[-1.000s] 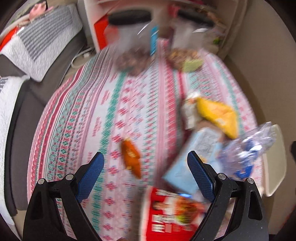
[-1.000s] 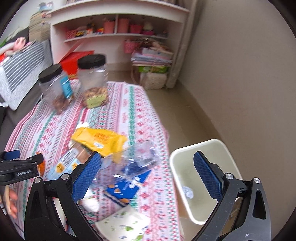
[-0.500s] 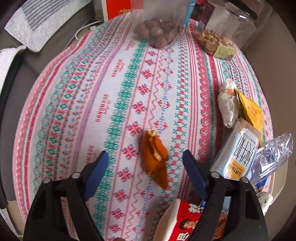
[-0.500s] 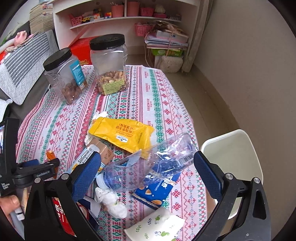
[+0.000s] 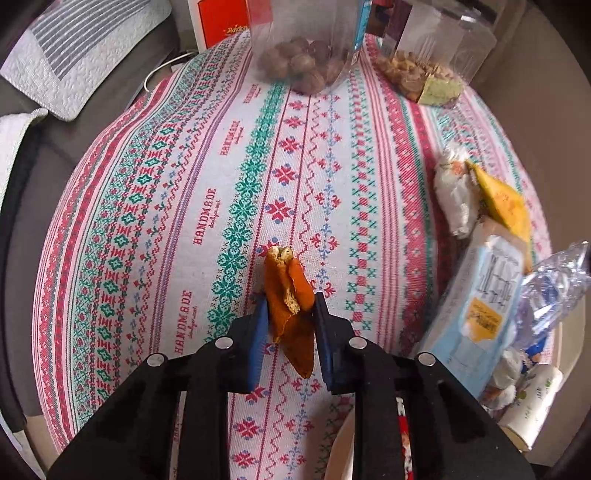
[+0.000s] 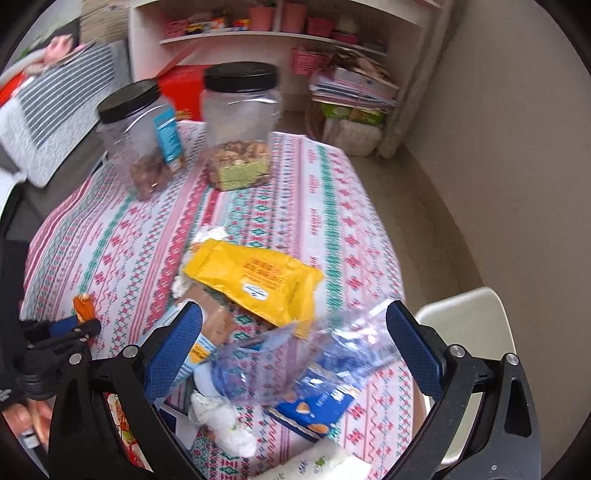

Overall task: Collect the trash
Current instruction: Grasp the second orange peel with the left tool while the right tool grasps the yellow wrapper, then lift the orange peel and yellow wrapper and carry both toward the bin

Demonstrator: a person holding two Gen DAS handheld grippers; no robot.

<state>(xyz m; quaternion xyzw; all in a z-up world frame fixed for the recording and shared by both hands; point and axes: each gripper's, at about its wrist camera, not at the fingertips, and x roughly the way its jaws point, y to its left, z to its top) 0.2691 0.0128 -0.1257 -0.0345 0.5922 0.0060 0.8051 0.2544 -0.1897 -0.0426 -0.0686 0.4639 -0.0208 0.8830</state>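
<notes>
My left gripper (image 5: 288, 312) is shut on an orange peel (image 5: 290, 299) that lies on the patterned tablecloth (image 5: 184, 192); the peel also shows in the right wrist view (image 6: 84, 306). My right gripper (image 6: 293, 336) is open above a crushed clear plastic bottle (image 6: 295, 365). Near it lie a yellow wrapper (image 6: 255, 280), a blue snack packet (image 6: 314, 406), a light blue carton (image 5: 480, 306) and crumpled white tissues (image 6: 225, 424). A white trash bin (image 6: 476, 332) stands on the floor right of the table.
Two clear jars with black lids, one of walnuts (image 6: 144, 136) and one of mixed nuts (image 6: 240, 125), stand at the table's far end. A red box (image 5: 221, 22), a sofa with a grey striped cushion (image 5: 77, 48) and shelves (image 6: 280, 33) lie beyond.
My left gripper has moved forward over the orange peel and closed on it. My right gripper has moved down and forward over the plastic bottle, still open.
</notes>
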